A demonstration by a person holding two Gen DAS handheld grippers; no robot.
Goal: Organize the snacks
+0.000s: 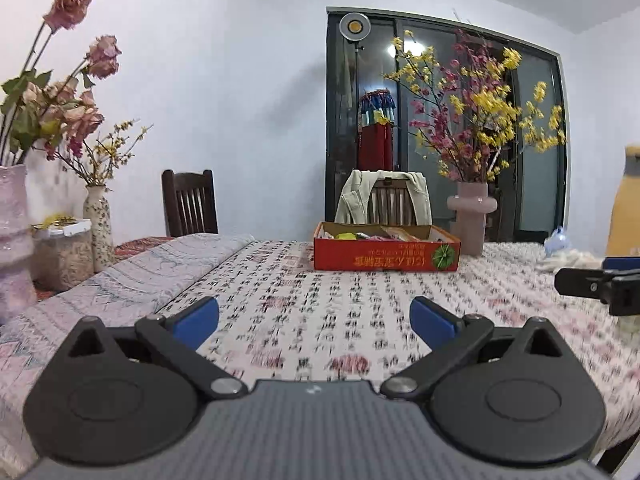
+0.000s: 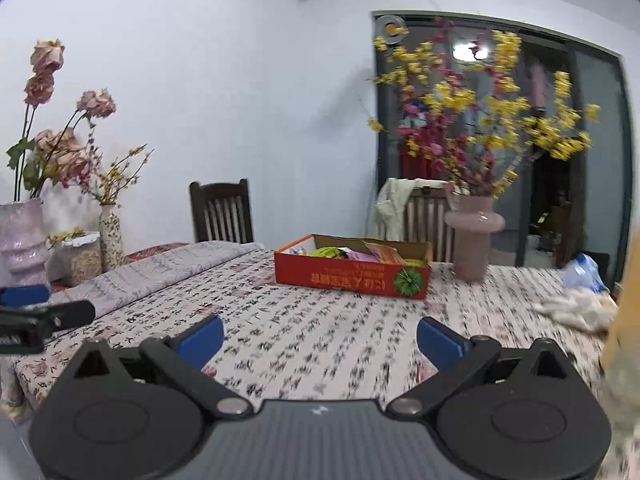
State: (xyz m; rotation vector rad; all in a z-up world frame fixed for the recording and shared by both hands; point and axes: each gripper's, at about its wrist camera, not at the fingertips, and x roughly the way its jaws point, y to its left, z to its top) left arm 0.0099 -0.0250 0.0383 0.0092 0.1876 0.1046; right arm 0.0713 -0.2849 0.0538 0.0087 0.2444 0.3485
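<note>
Pink vase (image 1: 471, 216) w/ yellow & red blossoms on patterned tablecloth (image 1: 304, 320); jacket (image 1: 356, 196) over chair, dried roses (image 1: 80, 92) at left

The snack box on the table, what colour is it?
Red box, seen best in the right wrist view.

Table (image 1: 304, 304): box (image 1: 386, 256) at its far middle, snack packets (image 2: 360, 254) inside. Vase of branches (image 1: 472, 220) just right of the box. Chair with draped jacket (image 1: 382, 200) behind the box; second chair (image 1: 190, 204) further left. Far left: two vases (image 1: 98, 224) flanking a lidded container (image 1: 64, 256). Crumpled cloth (image 2: 576, 308) at the right edge.
</note>
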